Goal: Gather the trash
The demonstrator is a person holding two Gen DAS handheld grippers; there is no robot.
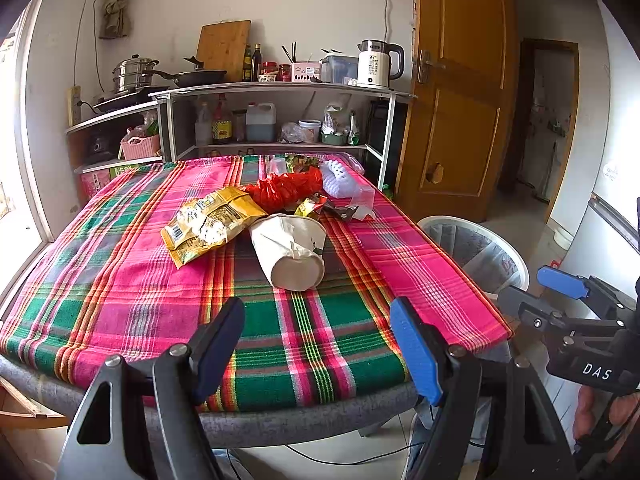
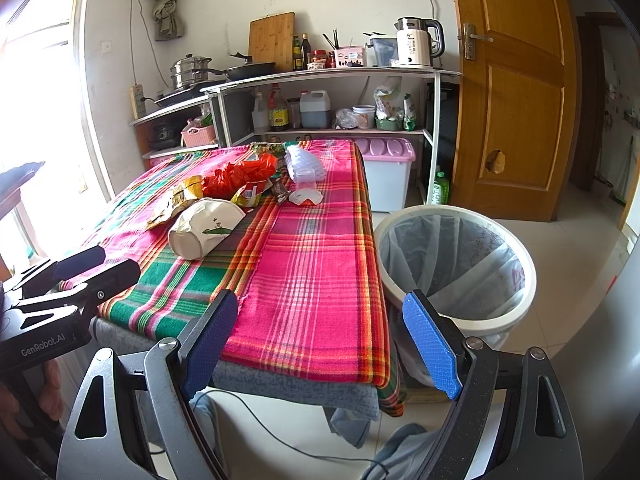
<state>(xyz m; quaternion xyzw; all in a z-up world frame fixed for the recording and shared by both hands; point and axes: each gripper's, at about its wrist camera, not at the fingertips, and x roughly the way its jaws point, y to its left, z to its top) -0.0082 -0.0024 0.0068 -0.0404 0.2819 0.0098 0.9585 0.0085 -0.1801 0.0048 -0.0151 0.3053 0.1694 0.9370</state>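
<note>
Trash lies on a plaid-covered table (image 1: 140, 280): a white paper cup (image 1: 290, 252) on its side, a yellow snack bag (image 1: 208, 224), a red plastic bag (image 1: 288, 188), small wrappers (image 1: 312, 206) and a white plastic tray (image 1: 340, 178). The cup (image 2: 204, 226), red bag (image 2: 236, 174) and tray (image 2: 304, 164) also show in the right wrist view. A white bin (image 2: 456, 264) with a clear liner stands right of the table. My left gripper (image 1: 318, 312) is open and empty at the table's near edge. My right gripper (image 2: 320, 308) is open and empty near the table's front right corner.
A shelf unit (image 1: 280, 92) with a kettle (image 1: 378, 64), pots, bottles and a cutting board stands behind the table. A wooden door (image 1: 456, 80) is at the right. A lidded storage box (image 2: 388, 164) sits beside the table. Cables lie on the floor.
</note>
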